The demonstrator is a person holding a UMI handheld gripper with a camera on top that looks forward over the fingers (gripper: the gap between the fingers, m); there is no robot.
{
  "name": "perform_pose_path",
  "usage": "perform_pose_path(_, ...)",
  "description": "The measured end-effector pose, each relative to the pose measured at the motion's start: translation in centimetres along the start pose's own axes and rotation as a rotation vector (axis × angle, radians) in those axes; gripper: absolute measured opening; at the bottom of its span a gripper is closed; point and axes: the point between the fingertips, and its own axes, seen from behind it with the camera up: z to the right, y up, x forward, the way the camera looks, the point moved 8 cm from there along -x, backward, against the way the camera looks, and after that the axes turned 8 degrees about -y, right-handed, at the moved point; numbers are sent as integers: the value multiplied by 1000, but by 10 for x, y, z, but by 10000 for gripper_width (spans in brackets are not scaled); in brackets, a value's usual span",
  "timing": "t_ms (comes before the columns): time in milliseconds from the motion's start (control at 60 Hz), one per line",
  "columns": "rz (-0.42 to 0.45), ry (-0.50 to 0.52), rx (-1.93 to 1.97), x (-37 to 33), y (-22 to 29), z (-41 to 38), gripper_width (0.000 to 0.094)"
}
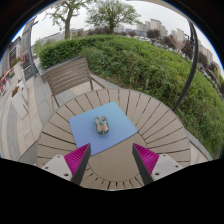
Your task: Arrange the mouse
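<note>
— Mouse placement first: where does your small grey computer mouse (102, 125) sit?

— It lies on the light blue rectangular mouse mat (103, 128), roughly at the mat's middle, ahead of your fingers and a little toward the left one. The mat itself rests on the round slatted wooden table (150, 115), turned at an angle to your gripper's line.

— Why leave it there?

— Judging by the task, the mat looks like the mouse's proper home, so what remains is probably squaring it up rather than carrying it anywhere. The mouse seems slightly askew on the mat, though it is too small for you to be sure which way it points.

— And your gripper (110, 159)?

— Its two fingers stand wide apart with nothing between them; the magenta pads (76, 158) face inward across bare slats. The mouse is beyond the tips, not touched.

— Pose?

— You hold the tool above the table's near edge, tilted downward at the mat, aimed nearly straight at it. A slatted wooden chair (68, 73) stands beyond the table to the left, with a green hedge (150, 60) farther off. To reach the mouse you would likely need to move forward and down.
</note>
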Motion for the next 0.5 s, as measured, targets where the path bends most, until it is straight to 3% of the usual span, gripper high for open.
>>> perform_pose_path(267,-42,-29,22,-144,-60,39,850)
perform_pose_path(500,-58,-70,29,-178,-87,48,849)
